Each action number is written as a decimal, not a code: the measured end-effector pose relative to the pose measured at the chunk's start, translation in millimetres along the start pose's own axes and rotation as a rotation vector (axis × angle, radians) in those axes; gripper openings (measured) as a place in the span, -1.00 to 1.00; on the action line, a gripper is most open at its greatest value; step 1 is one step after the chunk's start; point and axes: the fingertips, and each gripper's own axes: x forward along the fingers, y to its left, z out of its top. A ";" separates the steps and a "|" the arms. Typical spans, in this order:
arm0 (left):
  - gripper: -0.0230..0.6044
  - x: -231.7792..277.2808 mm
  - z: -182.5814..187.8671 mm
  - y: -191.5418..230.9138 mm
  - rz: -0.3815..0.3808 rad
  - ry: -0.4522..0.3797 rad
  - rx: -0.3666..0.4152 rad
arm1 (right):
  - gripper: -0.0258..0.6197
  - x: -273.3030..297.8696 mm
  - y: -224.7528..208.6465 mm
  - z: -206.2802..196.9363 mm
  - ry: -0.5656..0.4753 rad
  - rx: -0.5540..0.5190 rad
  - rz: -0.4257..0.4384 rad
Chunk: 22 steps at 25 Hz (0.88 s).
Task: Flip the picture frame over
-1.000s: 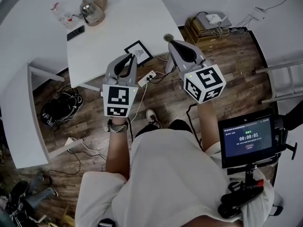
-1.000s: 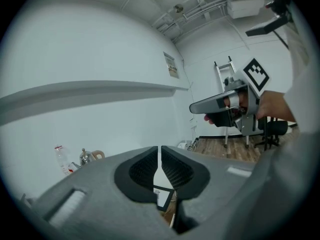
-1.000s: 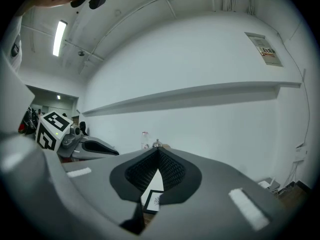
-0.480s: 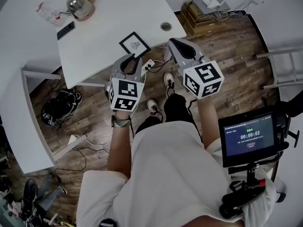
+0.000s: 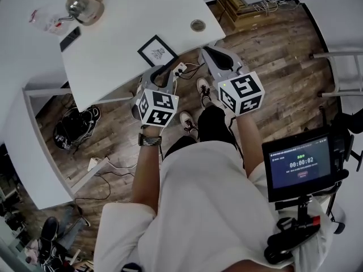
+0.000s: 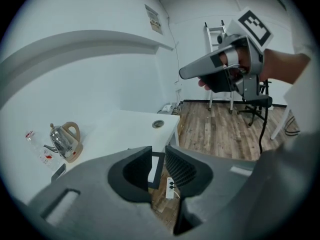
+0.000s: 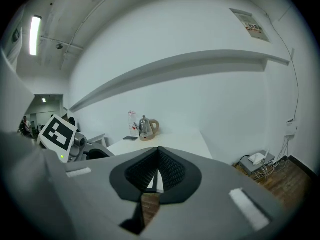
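The picture frame point(image 5: 156, 51), black-edged with a white mat and a small drawing, lies face up near the front edge of the white table point(image 5: 125, 21). My left gripper point(image 5: 161, 71) hovers just short of that edge. Its jaws have just been opening and nothing is between them. The frame point(image 6: 154, 168) shows beyond the gap of the left gripper point(image 6: 158, 156). My right gripper point(image 5: 206, 51) hangs over the floor to the right of the frame. In the right gripper view the jaws of the right gripper point(image 7: 158, 150) meet at the tips, empty.
A kettle point(image 5: 76, 5) on a tan base, a bottle point(image 5: 45, 21) and a phone point(image 5: 70, 38) stand at the table's far left. A cable grommet point(image 5: 197, 25) sits near the right corner. A power strip point(image 5: 179, 69) lies on the wooden floor below the edge.
Both grippers have come down and tilted further downward. The left jaws were closed and now stand apart. The person's feet have stepped toward the table.
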 end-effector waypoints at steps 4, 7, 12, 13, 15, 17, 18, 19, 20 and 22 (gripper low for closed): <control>-0.67 14.5 -14.4 -0.4 -0.010 0.075 0.077 | -0.92 3.6 1.5 -12.3 0.031 0.015 -0.008; -0.67 47.6 -26.8 -0.2 -0.035 0.152 0.125 | -0.92 17.8 -16.3 -29.9 0.065 0.033 -0.018; -0.64 81.2 -46.6 -2.7 -0.044 0.239 0.213 | -0.92 27.5 -29.2 -55.3 0.110 0.056 -0.029; -0.64 84.9 -50.4 -4.0 -0.044 0.251 0.224 | -0.92 27.6 -30.0 -59.1 0.117 0.059 -0.030; -0.64 92.3 -58.7 -7.0 -0.049 0.275 0.242 | -0.92 29.3 -32.2 -67.4 0.135 0.068 -0.031; -0.64 102.7 -65.2 -9.0 -0.055 0.293 0.260 | -0.92 33.7 -37.6 -75.2 0.153 0.078 -0.032; -0.64 108.9 -66.6 -9.2 -0.056 0.298 0.273 | -0.92 36.1 -41.5 -77.9 0.159 0.081 -0.034; -0.62 114.4 -67.2 -9.2 -0.055 0.302 0.287 | -0.92 37.7 -45.2 -79.7 0.164 0.081 -0.037; -0.61 118.3 -67.4 -9.0 -0.051 0.307 0.299 | -0.92 38.3 -47.9 -81.0 0.168 0.080 -0.039; -0.60 121.5 -68.8 -8.5 -0.046 0.319 0.315 | -0.92 37.6 -49.3 -83.5 0.174 0.083 -0.041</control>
